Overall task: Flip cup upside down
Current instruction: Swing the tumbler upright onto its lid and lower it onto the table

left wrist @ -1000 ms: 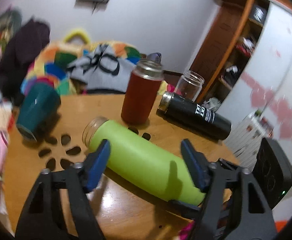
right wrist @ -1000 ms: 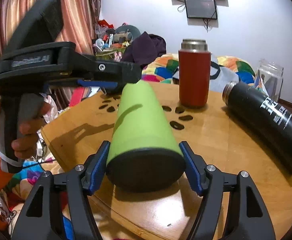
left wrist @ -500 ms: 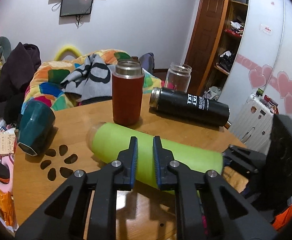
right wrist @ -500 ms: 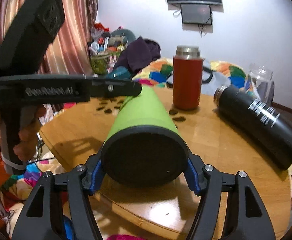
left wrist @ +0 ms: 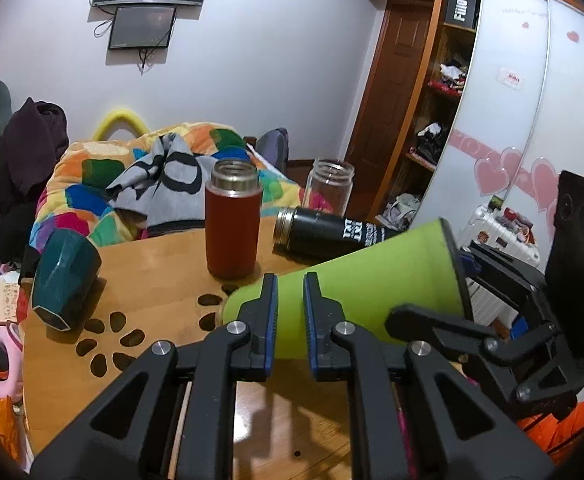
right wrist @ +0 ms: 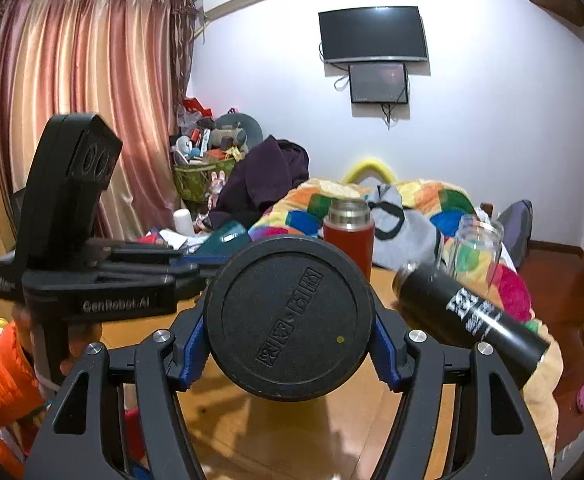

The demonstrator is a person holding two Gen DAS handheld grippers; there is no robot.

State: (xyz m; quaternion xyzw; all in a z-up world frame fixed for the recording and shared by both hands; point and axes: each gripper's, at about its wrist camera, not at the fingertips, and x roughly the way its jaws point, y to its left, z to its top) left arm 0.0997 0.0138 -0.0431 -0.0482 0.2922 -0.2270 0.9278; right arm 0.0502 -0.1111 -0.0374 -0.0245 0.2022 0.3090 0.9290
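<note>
The lime-green cup is tilted with its black base end raised to the right and its mouth end low near the table. My right gripper is shut on the base end; the round black bottom fills the right wrist view. My left gripper is shut and empty, its fingers close together just in front of the cup's body. In the left wrist view the right gripper's arms hold the cup's base.
On the round wooden table stand a red flask and a glass jar. A black bottle and a teal cup lie on their sides. A colourful quilt lies behind.
My left gripper closed from wide open around the cup to shut and drew back. My right gripper lifted the cup's base end, tilting it up off the table.
</note>
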